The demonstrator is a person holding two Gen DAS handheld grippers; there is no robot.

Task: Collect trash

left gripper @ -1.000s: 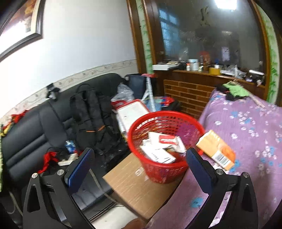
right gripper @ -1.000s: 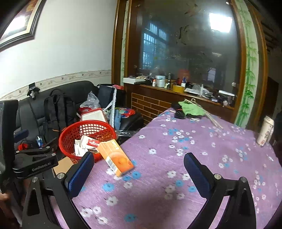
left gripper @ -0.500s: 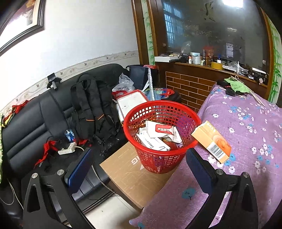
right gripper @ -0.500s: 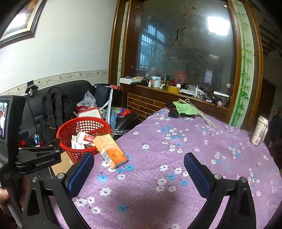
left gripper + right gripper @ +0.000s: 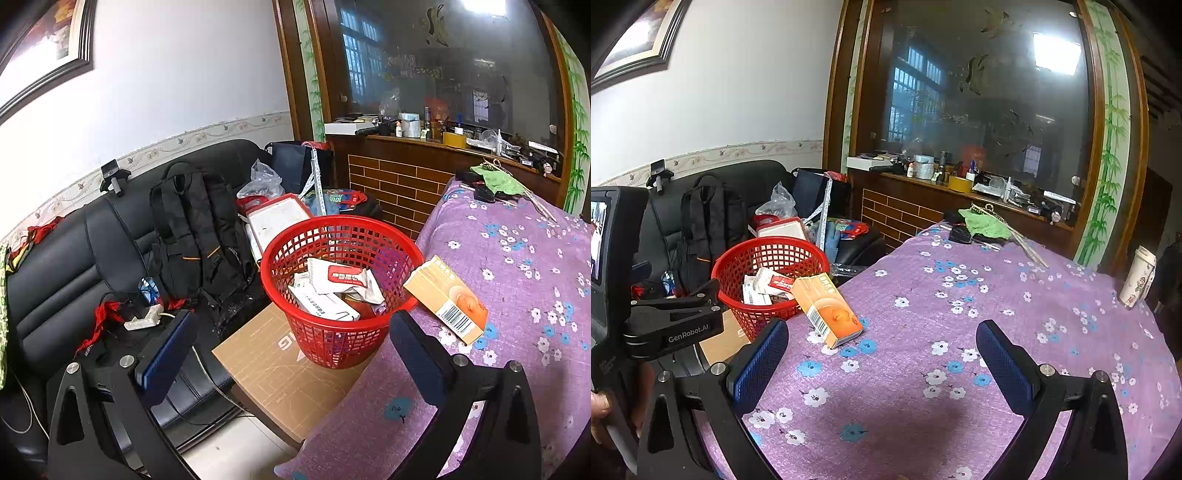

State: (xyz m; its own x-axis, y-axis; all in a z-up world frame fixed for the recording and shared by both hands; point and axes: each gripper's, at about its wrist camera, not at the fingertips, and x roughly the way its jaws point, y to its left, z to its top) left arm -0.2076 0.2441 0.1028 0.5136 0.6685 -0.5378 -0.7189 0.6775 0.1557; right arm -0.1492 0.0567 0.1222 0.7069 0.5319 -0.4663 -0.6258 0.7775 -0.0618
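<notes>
Both grippers have drawn back from the table, the left gripper (image 5: 291, 354) and right gripper (image 5: 882, 354) each with jaws apart and empty; the orange box (image 5: 827, 309) lies on the purple tablecloth (image 5: 960, 332) just beside the red basket (image 5: 343, 240), still to collect

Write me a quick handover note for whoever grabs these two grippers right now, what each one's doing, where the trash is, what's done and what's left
Left gripper: open, empty, held in front of the red basket.
Right gripper: open, empty, over the purple flowered tablecloth.
Red basket stands on a cardboard box beside the table edge. Already in it: a white wipes pack with a red label and other white packets.
Left to do: the orange carton lies flat on the cloth next to the basket, untouched by either gripper. Probably next to go in.
A green cloth and a white cup sit at the far side; whether they are trash I cannot tell.
</notes>
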